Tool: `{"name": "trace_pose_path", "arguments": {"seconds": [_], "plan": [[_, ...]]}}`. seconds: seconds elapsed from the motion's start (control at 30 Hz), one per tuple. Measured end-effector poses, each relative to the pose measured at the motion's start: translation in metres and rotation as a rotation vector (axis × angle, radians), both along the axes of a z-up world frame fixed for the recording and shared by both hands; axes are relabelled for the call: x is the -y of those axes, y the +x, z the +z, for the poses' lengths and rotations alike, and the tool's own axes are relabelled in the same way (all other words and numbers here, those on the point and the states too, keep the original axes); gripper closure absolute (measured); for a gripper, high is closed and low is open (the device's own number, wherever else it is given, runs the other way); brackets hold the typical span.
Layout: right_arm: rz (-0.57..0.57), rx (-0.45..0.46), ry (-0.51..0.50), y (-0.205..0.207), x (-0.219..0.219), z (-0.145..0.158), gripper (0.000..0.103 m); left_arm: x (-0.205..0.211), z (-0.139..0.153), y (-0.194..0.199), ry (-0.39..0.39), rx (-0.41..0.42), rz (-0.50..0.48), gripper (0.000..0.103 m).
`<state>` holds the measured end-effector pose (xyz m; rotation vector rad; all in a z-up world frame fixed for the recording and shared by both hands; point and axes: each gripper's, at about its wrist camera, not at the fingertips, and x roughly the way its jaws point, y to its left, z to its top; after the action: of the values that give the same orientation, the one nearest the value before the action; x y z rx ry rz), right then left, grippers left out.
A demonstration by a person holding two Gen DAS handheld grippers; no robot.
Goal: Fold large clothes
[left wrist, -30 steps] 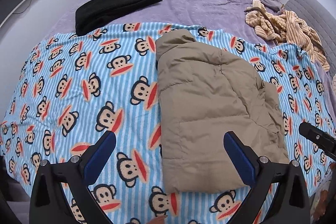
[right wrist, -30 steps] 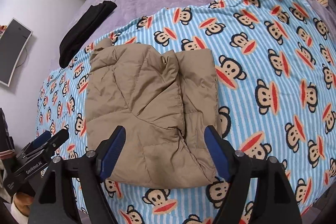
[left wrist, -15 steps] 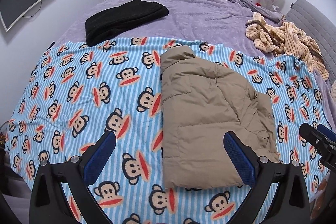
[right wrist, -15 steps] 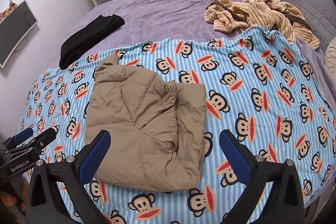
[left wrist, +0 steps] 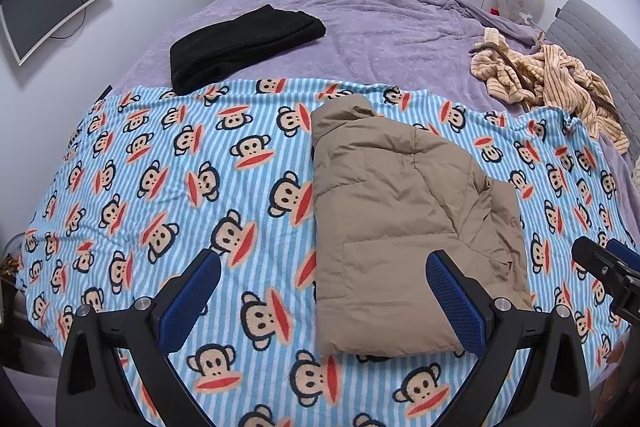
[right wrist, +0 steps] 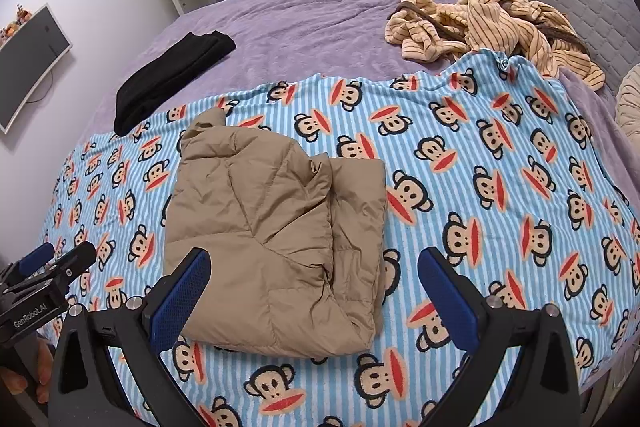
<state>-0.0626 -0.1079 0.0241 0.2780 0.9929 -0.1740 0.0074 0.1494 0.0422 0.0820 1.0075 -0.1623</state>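
Jaws: left gripper and right gripper both spread wide, nothing between the pads; the right has just been opening.
Jacket: tan jacket lies folded on the monkey blanket, beyond both grippers.
Sweater: black, at 11 o'clock.
Robe: striped heap, at 1 o'clock on the purple bedspread.

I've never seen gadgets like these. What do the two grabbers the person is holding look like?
Each is a black metal fork with silver bolts, ending in two blue mesh-textured pads: left gripper, right gripper. The left one's body carries white lettering "GenRobot.AI". No cables or sleeves show.
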Motion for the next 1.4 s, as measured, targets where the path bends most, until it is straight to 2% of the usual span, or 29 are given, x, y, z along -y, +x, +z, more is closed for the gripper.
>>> {"name": "trace_pose_path", "arguments": {"seconds": [1.4], "plan": [[0.001,0.002,0.0,0.0021,-0.0021,0.0007,0.0,-0.0005,0.0016,0.004,0.002,0.0,-0.002,0.0]]}}
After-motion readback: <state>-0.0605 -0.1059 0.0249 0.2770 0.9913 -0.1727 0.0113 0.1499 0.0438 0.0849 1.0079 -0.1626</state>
